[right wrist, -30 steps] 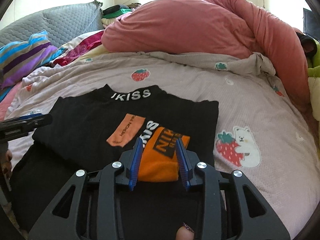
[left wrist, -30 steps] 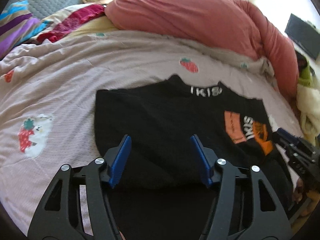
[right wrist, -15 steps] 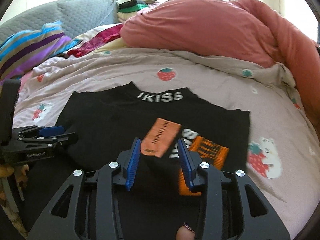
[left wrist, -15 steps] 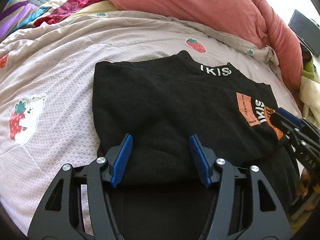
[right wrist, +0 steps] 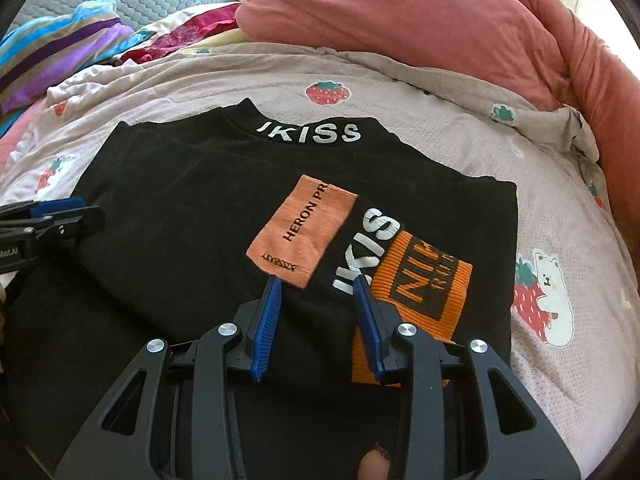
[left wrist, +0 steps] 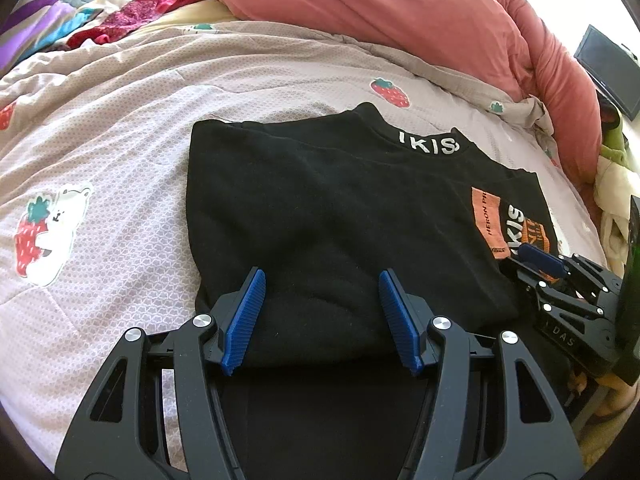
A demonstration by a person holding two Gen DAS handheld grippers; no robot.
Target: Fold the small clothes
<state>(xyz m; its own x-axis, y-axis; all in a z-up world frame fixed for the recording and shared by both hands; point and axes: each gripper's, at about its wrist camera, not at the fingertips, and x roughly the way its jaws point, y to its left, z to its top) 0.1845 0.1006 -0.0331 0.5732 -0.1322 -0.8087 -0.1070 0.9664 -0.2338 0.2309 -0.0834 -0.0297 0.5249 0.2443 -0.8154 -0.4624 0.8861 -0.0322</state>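
Observation:
A black sweater (left wrist: 328, 216) with white "JKISS" collar lettering and an orange patch lies on the bed, sleeves folded in over its body. It also shows in the right wrist view (right wrist: 208, 208). My left gripper (left wrist: 320, 312) is open, its blue fingers astride the sweater's near left fold. My right gripper (right wrist: 316, 316) is open over the near right part, between the orange patch (right wrist: 300, 232) and the orange cuff (right wrist: 416, 292). Each gripper shows in the other's view: the right one (left wrist: 560, 280), the left one (right wrist: 52, 216).
The sweater lies on a pink strawberry-print quilt (left wrist: 100, 152). A rolled red-pink duvet (right wrist: 420, 24) runs along the back and right. Striped and red clothes (right wrist: 60, 56) are heaped at the back left. A dark screen (left wrist: 608, 68) stands at the far right.
My right gripper has shifted left off the orange cuff, which now lies flat on the sweater. Both grippers have lowered closer to the sweater's near edge. The left stays open.

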